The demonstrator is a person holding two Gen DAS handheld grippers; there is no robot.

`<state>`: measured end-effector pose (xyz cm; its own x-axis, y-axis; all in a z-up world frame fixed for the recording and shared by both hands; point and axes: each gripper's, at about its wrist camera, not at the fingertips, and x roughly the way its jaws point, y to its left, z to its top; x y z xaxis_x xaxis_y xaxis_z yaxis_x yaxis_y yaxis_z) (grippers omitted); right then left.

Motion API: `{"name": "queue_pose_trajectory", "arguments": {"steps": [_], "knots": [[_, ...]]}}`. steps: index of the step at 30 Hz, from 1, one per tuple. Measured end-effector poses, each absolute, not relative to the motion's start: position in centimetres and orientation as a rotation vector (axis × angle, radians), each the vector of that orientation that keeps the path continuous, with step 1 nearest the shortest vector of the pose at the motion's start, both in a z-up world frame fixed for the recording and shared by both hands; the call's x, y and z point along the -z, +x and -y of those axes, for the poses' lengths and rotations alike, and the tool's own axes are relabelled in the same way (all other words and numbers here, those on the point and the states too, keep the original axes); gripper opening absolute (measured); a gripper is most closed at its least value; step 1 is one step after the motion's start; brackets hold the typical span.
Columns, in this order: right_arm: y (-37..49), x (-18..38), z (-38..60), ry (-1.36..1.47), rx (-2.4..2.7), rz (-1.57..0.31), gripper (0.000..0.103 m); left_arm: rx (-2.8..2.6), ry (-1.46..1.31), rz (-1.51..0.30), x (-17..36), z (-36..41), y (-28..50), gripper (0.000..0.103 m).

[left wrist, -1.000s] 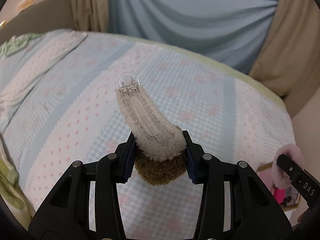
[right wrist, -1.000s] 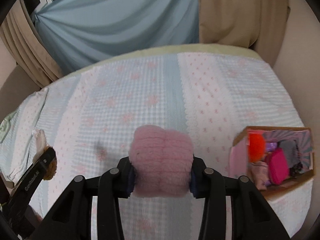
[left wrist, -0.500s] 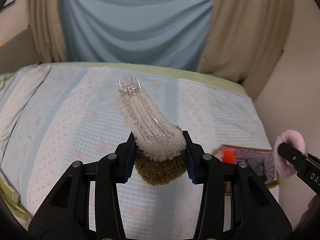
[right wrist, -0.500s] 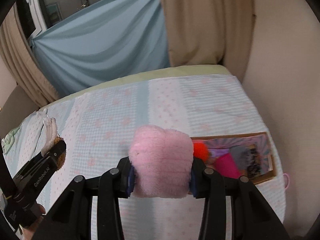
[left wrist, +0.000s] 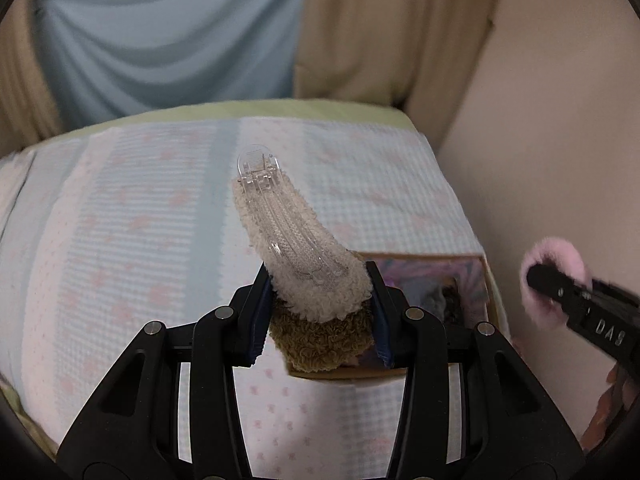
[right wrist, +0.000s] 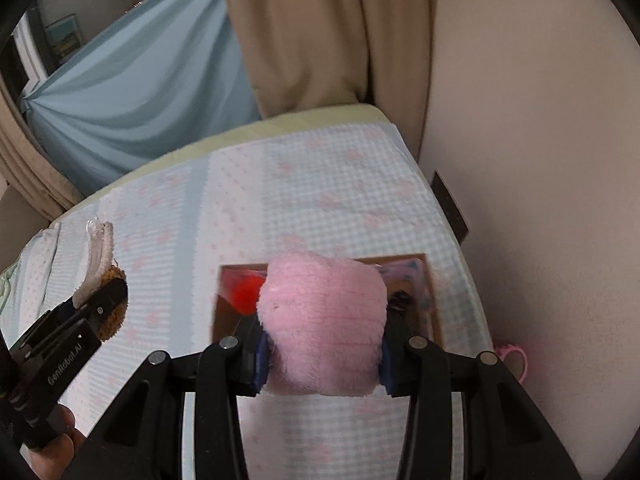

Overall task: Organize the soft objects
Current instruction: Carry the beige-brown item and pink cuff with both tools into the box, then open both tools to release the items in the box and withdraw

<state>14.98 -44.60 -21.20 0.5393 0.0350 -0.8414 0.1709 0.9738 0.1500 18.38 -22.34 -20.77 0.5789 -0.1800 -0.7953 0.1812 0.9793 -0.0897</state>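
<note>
My left gripper point(left wrist: 318, 308) is shut on a fuzzy cream and brown hair clip point(left wrist: 296, 256) with a clear plastic clasp, held above the bed just left of a cardboard box point(left wrist: 476, 280). My right gripper point(right wrist: 322, 346) is shut on a fluffy pink soft object point(right wrist: 322, 316) and holds it over the same box point(right wrist: 428, 280), which contains a red pompom point(right wrist: 246, 294) and other soft items. The left gripper and its clip point(right wrist: 98, 276) show at the left of the right wrist view. The right gripper with the pink piece point(left wrist: 554, 280) shows at the right of the left wrist view.
The bed carries a blue and white checked cover point(left wrist: 120, 240) with pink spots. A beige wall point(right wrist: 540, 160) runs along the bed's right side, close to the box. Beige and blue curtains point(left wrist: 180, 40) hang behind. A pink ring point(right wrist: 514, 354) lies beside the box.
Both grippers have swung right across the bed toward the box by the wall. The box now lies directly under the right gripper and beside the left one. Both grips are unchanged.
</note>
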Motion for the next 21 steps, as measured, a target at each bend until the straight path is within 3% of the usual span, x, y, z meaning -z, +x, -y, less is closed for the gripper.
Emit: {"name": "queue_pose_trajectory", "arguments": {"steps": [15,21], "knots": [[16.8,33.4,50.7,0.338,0.088,-1.208,0.039,0.413,0.365,-1.162,34.2,32.0,21.9,0.039],[17.3,36.6,50.5,0.288,0.034,-1.244,0.039,0.458,0.478,-1.168,36.7,33.3,22.3,0.039]]}}
